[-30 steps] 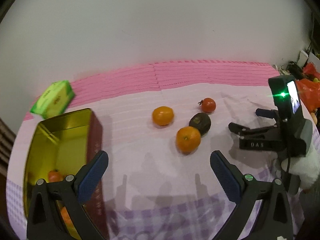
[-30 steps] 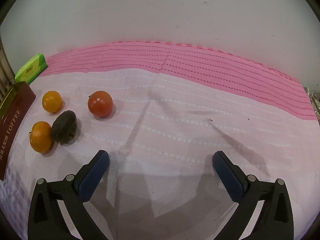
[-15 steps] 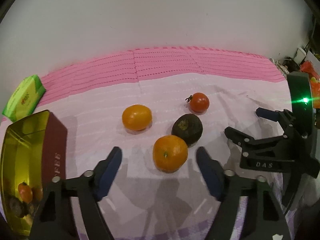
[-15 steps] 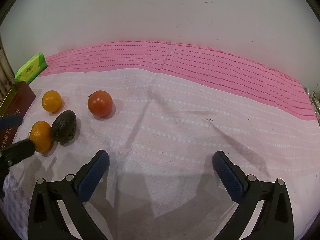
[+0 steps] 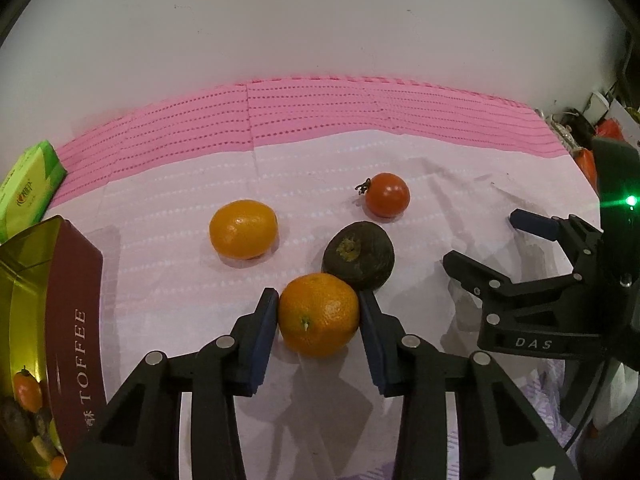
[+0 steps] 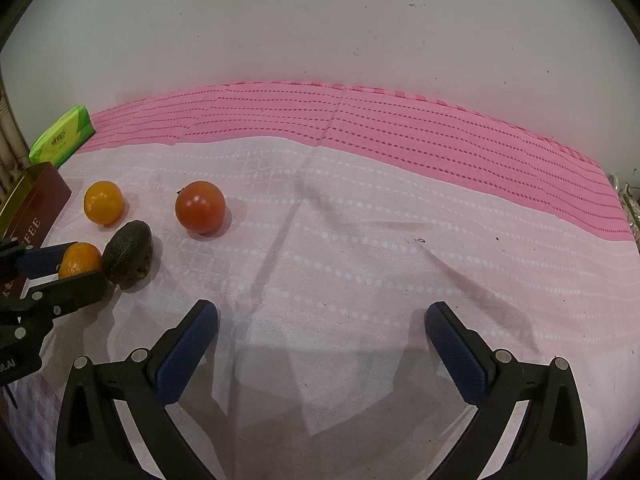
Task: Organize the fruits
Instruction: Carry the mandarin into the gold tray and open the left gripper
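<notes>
left hand-held gripper [image 5: 319, 316] jaws closing on mandarin [image 5: 319, 314], pads touching; right hand-held gripper [image 6: 322, 344] spread wide, empty.

A plain off-white wall [image 6: 320, 20] stood behind the table, marked with a few small dark specks and scuffs. The table was covered by a cloth [image 6: 360, 260], pale pink with rows of white dots near the front and a deeper pink band [image 6: 400, 128] with dotted lines along the wall. Light came from in front and above, casting soft shadows on the cloth. Clutter [image 5: 588, 128], too small to identify, lay at the far right edge.
</notes>
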Demonstrator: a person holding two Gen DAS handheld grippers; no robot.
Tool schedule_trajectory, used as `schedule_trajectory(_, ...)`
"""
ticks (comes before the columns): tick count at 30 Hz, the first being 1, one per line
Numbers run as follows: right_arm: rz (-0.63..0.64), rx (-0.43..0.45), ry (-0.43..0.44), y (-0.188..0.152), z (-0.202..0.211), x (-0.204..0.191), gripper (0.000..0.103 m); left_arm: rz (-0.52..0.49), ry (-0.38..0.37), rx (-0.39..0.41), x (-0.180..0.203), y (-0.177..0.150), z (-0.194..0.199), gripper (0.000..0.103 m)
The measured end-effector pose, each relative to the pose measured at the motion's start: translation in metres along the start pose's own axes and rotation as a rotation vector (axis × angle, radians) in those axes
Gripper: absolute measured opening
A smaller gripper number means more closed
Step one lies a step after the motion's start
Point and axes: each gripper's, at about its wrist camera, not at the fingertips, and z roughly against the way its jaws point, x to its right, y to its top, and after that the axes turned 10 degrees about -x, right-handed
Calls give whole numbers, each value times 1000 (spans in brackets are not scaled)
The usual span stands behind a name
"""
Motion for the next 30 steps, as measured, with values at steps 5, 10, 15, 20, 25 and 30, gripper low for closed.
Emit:
schedule_trajectory(5,0,0,0,0,0,0,103,-7,4,1,1,-7,3,36)
schedule_trajectory(10,0,0,0,0,0,0,103,-14,14,8,2,-17,11,36)
schedule_trajectory(15,0,1,0,0,0,0,103,-1,17,20,-3,-26,23,36)
schedule_trajectory(20,0,0,1,-1,0,0,103,30,32,42,-13,-34,40,36)
schedule_trajectory(25,0,1,1,-1,0,0,103,71,54,71,-27,-43,62,36)
schedule_trajectory(30,0,1,1,-1,-1,0,103,108,79,111,-45,-49,85,36)
